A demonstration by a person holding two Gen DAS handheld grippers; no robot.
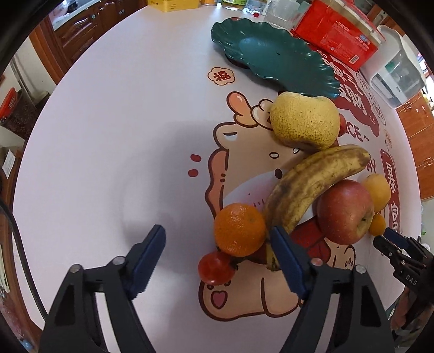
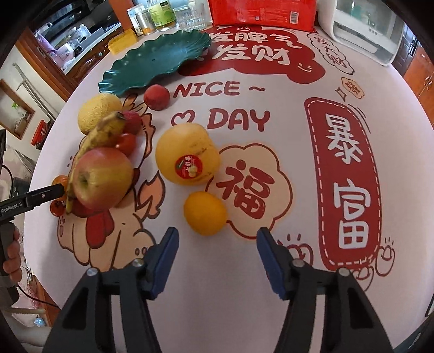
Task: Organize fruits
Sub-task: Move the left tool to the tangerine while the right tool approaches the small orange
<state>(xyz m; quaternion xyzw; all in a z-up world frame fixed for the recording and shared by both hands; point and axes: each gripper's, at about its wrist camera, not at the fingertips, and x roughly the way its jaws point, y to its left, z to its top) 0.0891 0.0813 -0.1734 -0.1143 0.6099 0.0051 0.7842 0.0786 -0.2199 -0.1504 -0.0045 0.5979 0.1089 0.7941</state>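
Note:
A heap of fruit lies on the printed tablecloth: a spotted banana (image 1: 312, 184) leaning over a red apple (image 1: 344, 211), an orange (image 1: 240, 229), a small tomato (image 1: 215, 267) and a rough yellow melon (image 1: 305, 122). My left gripper (image 1: 217, 235) hangs open above the table; the orange sits between its fingers near the right pad, untouched. An empty green leaf-shaped plate (image 1: 274, 57) stands behind. In the right wrist view a small yellow citrus (image 2: 204, 213) lies just beyond my open right gripper (image 2: 217, 235), with a stickered yellow pear (image 2: 187, 153) farther back.
A red peach (image 2: 156, 97) lies near the green plate (image 2: 154, 65). A red packet (image 2: 260, 13), glass jars (image 2: 162, 16), a yellow box (image 2: 122, 40) and a white appliance (image 2: 363, 30) line the far table edge. A hand (image 2: 10, 255) holds the left gripper's handle.

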